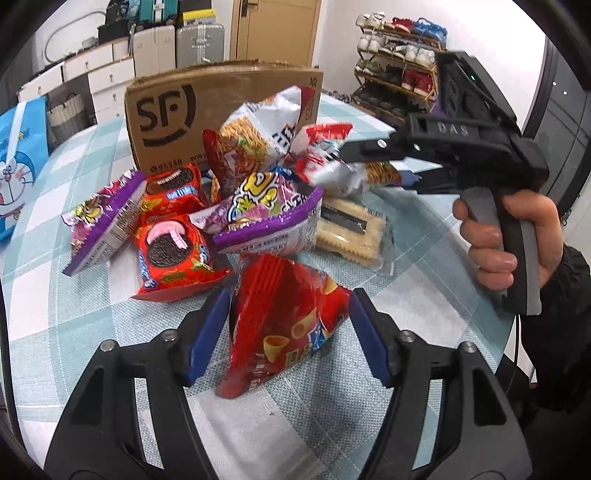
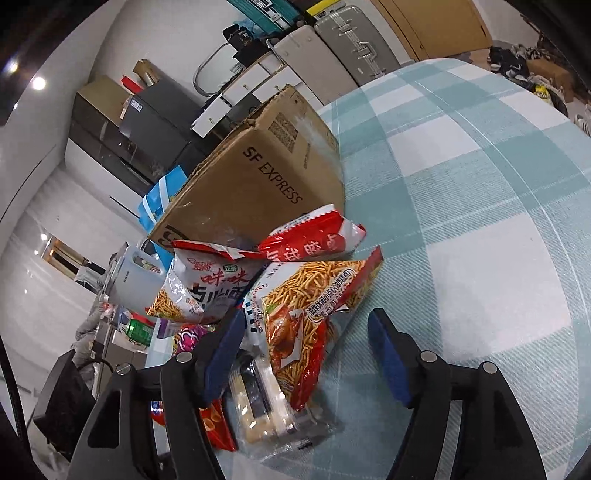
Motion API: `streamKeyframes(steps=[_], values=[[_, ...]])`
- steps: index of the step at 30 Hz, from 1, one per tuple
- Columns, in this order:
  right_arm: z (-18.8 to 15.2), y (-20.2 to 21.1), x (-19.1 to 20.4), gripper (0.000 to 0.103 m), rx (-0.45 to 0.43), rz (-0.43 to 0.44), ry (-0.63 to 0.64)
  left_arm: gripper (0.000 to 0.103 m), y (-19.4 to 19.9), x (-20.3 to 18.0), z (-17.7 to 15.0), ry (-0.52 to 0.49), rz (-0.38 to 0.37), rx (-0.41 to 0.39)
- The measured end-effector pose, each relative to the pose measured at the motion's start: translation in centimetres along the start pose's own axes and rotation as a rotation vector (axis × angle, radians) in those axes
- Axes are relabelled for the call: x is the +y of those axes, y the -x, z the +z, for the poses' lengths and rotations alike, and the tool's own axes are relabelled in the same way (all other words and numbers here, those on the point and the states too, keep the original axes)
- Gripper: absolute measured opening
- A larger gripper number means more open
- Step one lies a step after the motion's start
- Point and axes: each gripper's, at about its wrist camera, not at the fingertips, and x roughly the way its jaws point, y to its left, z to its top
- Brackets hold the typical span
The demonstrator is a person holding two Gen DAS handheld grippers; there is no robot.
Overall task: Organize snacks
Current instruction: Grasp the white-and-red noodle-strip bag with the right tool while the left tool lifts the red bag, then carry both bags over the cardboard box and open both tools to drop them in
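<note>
Step in hand, as judged: sorting loose snack packets into the cardboard box (image 1: 221, 107), with most packets not yet boxed. The box stands on the table (image 1: 424, 258), toward its far edge, and the packets lie heaped against its near face.

Left gripper (image 1: 288, 332): jaws apart, straddling the red cone-snack bag (image 1: 284, 317), which lies nearest the table's near edge. The blue pads (image 1: 207, 328) do not visibly press on it, so it is not gripped.

Right gripper (image 2: 306, 354): jaws apart, with the noodle-stick packet (image 2: 314, 306) between them. In the right wrist view the left pad sits just beside the packet and the right pad stands clear. A person's hand (image 1: 506, 240) holds this tool's grip.

Next move, as judged: close each pair of jaws on a firm part of its packet, lift clear of the heap, and carry it over the box's open top. Crinkled foil may slip, and neighbouring packets may shift.

Other items in the heap: two chocolate-biscuit packs (image 1: 173, 254), purple packets (image 1: 269, 218), and a clear wafer pack (image 1: 351, 236).

Surface: a teal-and-white checked tablecloth. Room: a shoe rack (image 1: 399, 66), suitcases (image 1: 199, 40) and a wooden door (image 1: 277, 29) beyond the far edge.
</note>
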Motion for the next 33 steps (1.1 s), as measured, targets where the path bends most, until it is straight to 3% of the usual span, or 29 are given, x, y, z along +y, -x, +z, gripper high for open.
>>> streamKeyframes(steps=[3,5,7,13,33], values=[[0.2,-0.5,0.6,0.064,0.004,0.002,0.013,0.064,-0.9,-0.2,0.4,0.005,0.009,0.015],[0.2,-0.5,0.8,0.048,-0.004,0.005,0.016,0.063,-1.5,-0.4,0.6,-0.004,0.009,0.033],[0.2,-0.2,0.8,0.044,-0.014,0.01,0.018,0.053,-1.4,-0.7,0.7,-0.016,0.006,0.018],[-0.7,1.7,0.5,0.042,-0.053,0.033,0.017,0.041,-0.8,-0.5,0.5,-0.003,-0.009,-0.02],[-2.9,7.7,1.2,0.042,-0.178,0.113,0.058,0.039,4.2,-0.4,-0.4,0.034,-0.019,-0.154]])
